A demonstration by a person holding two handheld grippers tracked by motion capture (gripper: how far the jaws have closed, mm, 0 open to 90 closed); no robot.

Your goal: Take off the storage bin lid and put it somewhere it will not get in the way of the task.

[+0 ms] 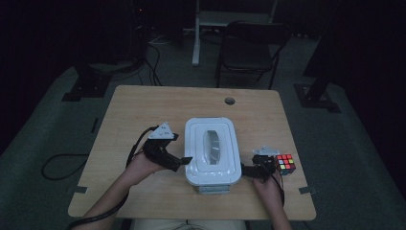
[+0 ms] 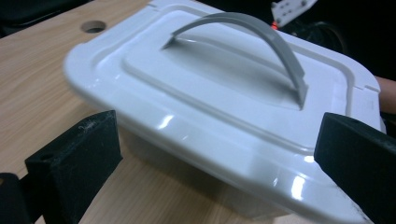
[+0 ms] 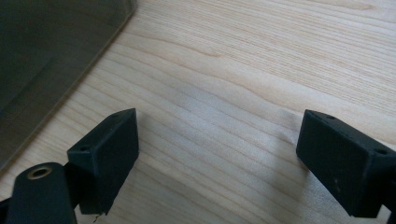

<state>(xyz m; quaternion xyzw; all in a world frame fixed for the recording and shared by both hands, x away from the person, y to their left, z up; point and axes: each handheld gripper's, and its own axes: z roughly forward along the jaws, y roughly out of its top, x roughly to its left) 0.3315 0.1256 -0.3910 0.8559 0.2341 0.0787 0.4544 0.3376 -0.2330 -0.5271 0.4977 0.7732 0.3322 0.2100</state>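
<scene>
Box sits in the middle of the wooden table, a white plastic one with its lid on and a grey arched handle across the top. The person has a gripper at each side of it. The left gripper comes in from the left, its jaws spread wide and held right at the near left edge of the lid; in the left gripper view the two black jaws stand far apart with the lid's rim between and just beyond them, and nothing is clamped. The right gripper is at the near right corner of the box, pointing towards it, also spread wide with only bare tabletop between its jaws; the dark edge of the box shows at the upper left of the right gripper view, close by but apart from the jaws. Just right of that gripper, near the table's right edge, lies a colourful puzzle cube. Beyond the far edge of the table stands a dark folding chair on the floor
</scene>
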